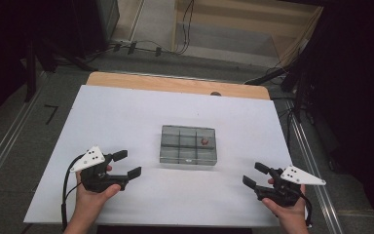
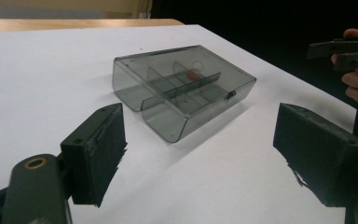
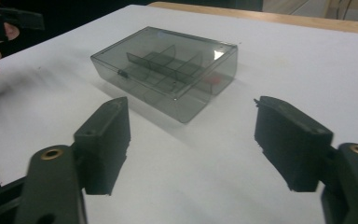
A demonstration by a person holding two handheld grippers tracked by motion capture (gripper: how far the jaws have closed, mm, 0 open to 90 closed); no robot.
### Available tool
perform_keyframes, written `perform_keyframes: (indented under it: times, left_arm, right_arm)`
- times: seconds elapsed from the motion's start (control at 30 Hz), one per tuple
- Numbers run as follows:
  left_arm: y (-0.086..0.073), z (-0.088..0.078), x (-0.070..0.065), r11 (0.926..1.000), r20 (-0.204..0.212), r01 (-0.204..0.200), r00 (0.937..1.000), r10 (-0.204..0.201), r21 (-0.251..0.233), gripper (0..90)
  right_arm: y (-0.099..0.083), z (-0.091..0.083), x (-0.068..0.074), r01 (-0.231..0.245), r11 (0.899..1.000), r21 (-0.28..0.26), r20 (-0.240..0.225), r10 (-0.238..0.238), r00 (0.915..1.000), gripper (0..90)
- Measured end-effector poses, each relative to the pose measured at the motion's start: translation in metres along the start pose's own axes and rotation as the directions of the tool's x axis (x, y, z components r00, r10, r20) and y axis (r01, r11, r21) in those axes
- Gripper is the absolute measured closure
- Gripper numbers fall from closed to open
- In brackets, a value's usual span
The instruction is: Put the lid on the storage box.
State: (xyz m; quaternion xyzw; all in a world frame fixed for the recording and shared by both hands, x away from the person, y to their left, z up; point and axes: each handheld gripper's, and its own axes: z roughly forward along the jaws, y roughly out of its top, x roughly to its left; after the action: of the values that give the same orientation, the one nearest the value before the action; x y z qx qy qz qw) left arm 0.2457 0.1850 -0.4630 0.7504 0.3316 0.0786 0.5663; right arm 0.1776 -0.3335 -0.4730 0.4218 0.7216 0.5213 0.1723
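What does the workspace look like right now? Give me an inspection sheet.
Surface: white sheet over a wooden table.
Job's things: smoky clear compartment box, lid shut, mid-table; small red item in its far right compartment.
Clutter: nothing seen.
Grippers: left gripper and right gripper open, holding nothing, on either side of the box and apart from it.
Cables: one trails from each gripper; more lie on the floor beyond.
Surroundings: dark, floor rails.

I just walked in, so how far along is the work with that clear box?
Done, it seems: the box sits shut on the white sheet, a small red piece in one compartment. In hand: nothing; the left gripper and right gripper stand open, either side of it, apart. Left: I can't tell.
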Motion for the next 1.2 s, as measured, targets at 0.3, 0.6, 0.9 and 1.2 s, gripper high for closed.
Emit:
perform_keyframes:
  times: [0.3, 0.6, 0.9, 1.2]
  left_arm:
    - [-0.004, -0.015, 0.013, 0.9999, -0.044, 0.010, 0.9990, -0.010, 0.003, 7.1]
    - [-0.008, -0.027, 0.027, 0.9998, -0.049, 0.019, 0.9986, -0.020, -0.010, 0.7]
    - [-0.012, -0.038, 0.038, 0.9999, -0.089, 0.009, 0.9960, -0.010, -0.014, 0.0]
    - [-0.019, -0.050, 0.056, 1.0000, -0.114, 0.000, 0.9935, 0.000, 0.002, 0.0]
  right_arm:
    - [-0.006, -0.012, -0.019, -0.020, 1.000, -0.003, 0.015, 0.020, 0.9997, 7.8]
    - [-0.013, -0.024, -0.038, -0.050, 0.998, -0.031, 0.046, 0.052, 0.9976, 1.1]
    - [-0.017, -0.033, -0.052, -0.066, 0.996, -0.053, 0.078, 0.070, 0.9945, 0.0]
    - [-0.020, -0.035, -0.062, -0.086, 0.994, -0.062, 0.108, 0.092, 0.9898, 0.0]
